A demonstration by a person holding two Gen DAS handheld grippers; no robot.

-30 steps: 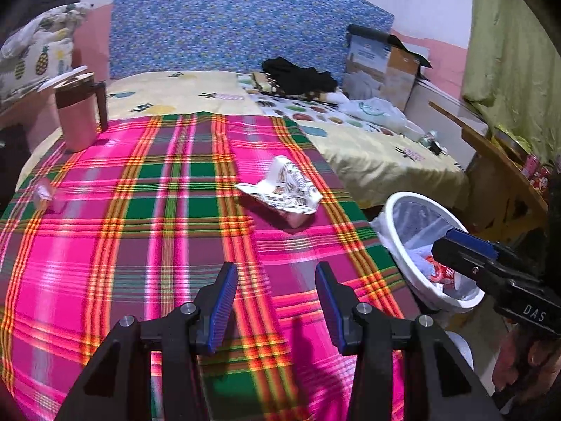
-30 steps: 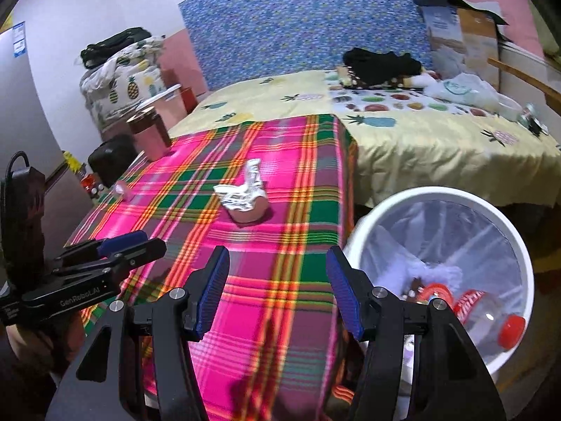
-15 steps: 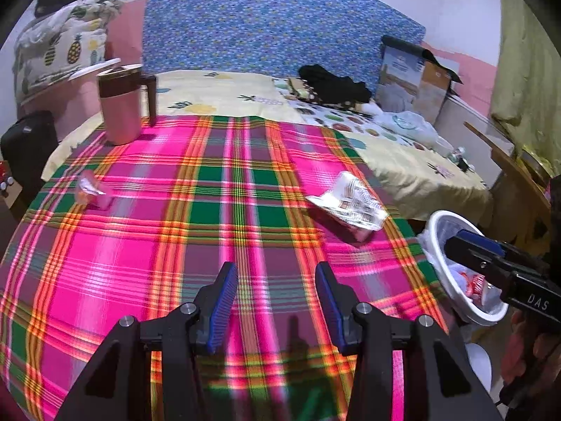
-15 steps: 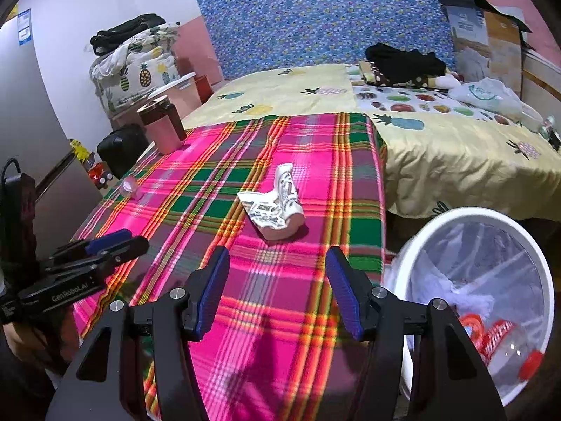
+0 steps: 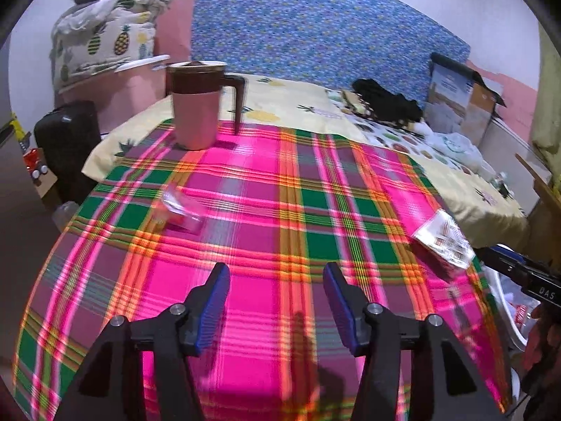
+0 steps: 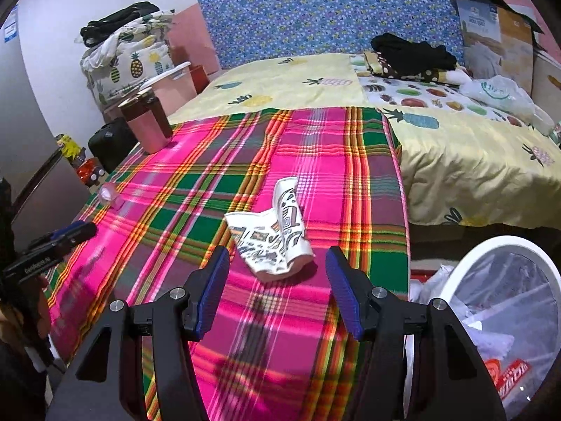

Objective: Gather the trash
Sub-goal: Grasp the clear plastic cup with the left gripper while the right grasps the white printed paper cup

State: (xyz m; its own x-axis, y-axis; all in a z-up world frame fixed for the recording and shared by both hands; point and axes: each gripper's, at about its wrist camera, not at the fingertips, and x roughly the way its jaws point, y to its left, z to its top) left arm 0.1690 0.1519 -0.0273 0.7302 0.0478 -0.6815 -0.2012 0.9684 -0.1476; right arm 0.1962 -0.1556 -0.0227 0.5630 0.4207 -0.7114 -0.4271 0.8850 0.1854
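A crushed white printed paper cup (image 6: pixel 277 235) lies on the pink plaid cloth (image 6: pixel 287 140), just ahead of my right gripper (image 6: pixel 277 277), which is open and empty. The same cup (image 5: pixel 443 242) sits at the cloth's right edge in the left wrist view. A small clear plastic wrapper (image 5: pixel 180 210) lies on the left of the cloth, ahead and left of my left gripper (image 5: pixel 277 294). Its jaws are opening with nothing between them. The wrapper (image 6: pixel 109 193) also shows far left in the right wrist view. A white bin (image 6: pixel 498 256) lined with a bag holds trash at the lower right.
A pink jug with a brown lid (image 5: pixel 198 105) stands at the cloth's far left corner. Behind lie a yellow pineapple sheet (image 6: pixel 280 80), black clothes (image 6: pixel 413 56), a cardboard box (image 6: pixel 498 28) and a white plastic bag (image 6: pixel 498 94). A black suitcase (image 5: pixel 66 147) stands left of the bed.
The left gripper has swung left across the cloth, bringing the jug and wrapper nearer, and its jaws have widened. The right gripper has moved left from the bin toward the crushed cup.
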